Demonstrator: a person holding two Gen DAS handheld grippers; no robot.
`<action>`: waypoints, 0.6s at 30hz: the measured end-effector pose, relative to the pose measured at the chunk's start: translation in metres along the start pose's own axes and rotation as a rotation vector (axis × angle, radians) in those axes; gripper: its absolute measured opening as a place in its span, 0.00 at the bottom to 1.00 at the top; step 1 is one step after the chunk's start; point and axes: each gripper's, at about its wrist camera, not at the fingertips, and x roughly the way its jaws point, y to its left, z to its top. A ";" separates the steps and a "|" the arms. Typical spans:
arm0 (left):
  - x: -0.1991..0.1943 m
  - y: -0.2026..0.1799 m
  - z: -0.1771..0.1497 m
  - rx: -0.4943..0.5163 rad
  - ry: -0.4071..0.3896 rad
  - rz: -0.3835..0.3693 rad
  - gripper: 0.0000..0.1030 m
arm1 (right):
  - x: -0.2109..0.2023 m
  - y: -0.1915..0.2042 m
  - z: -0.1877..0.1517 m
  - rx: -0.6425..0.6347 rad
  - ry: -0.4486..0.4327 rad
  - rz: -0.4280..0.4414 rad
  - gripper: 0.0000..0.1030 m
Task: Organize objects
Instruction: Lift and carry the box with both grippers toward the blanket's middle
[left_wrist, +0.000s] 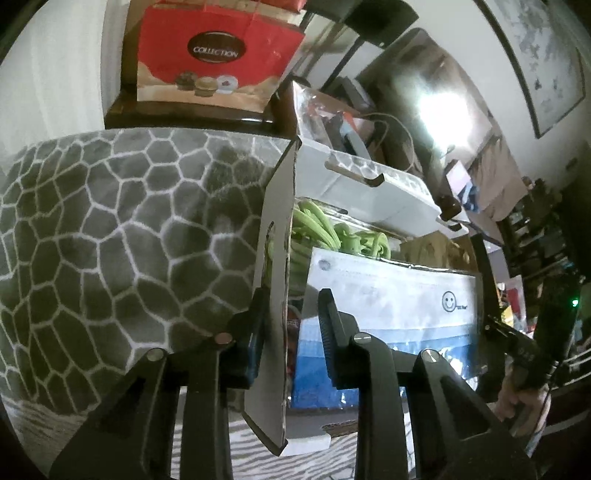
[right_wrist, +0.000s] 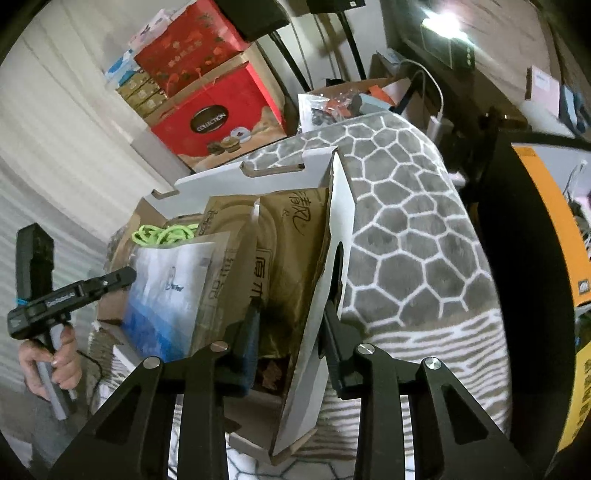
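Observation:
A white cardboard box stands on a grey honeycomb-patterned blanket. It holds a green cord, a blue-and-white packet with a smiley and brown paper packets. My left gripper straddles one side wall. The outer finger lies against it and a gap shows at the inner finger. My right gripper straddles the opposite side wall, outer finger on the wall, inner finger beside a brown packet. A hand holds the left gripper at that view's left edge.
A red "COLLECTION" carton and more stacked boxes stand behind the blanket. An open carton of loose items sits beyond them. An orange box is at the right edge. A hand on the right gripper's handle shows low right.

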 end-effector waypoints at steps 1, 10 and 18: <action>-0.002 0.001 -0.002 -0.009 -0.002 0.000 0.23 | 0.000 0.002 0.002 -0.011 -0.002 -0.009 0.31; -0.043 0.012 -0.032 -0.065 -0.088 -0.002 0.23 | 0.008 0.019 0.019 -0.101 -0.007 0.025 0.31; -0.042 0.029 -0.041 -0.116 -0.092 0.009 0.23 | 0.022 0.024 0.014 -0.090 0.005 0.072 0.31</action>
